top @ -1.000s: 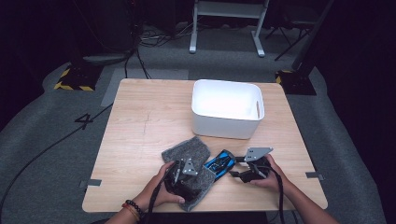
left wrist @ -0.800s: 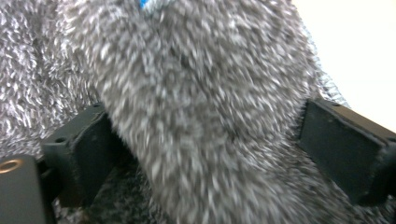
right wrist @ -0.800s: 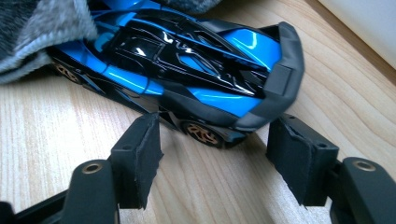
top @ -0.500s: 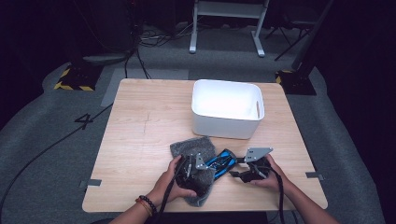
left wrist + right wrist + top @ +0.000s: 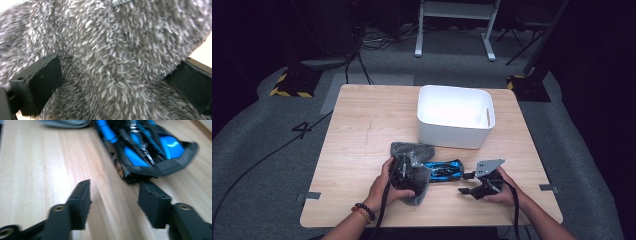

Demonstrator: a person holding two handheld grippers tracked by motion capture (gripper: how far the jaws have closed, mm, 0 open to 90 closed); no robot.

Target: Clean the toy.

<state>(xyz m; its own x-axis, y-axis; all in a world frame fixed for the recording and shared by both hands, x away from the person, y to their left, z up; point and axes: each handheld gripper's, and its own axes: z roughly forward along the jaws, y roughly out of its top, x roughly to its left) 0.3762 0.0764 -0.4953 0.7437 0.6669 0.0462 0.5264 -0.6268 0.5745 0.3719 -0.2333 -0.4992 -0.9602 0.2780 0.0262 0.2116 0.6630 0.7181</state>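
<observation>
One big wooden desk [image 5: 362, 125] carries everything, with a white bin [image 5: 455, 122] toward the far side. Nearer the person, a fuzzy grey cloth [image 5: 412, 150] lies just left of a blue toy car [image 5: 444, 171], whose long axis runs left-right, nose pointing right at the right gripper [image 5: 464, 183]. Its jaws have been closing, nothing between them. Left gripper [image 5: 110, 80] spread wide, straddling the cloth.

left tongs [image 5: 408, 172]: jaws spread wide | right tongs [image 5: 113, 195]: half-open, just narrowing
</observation>
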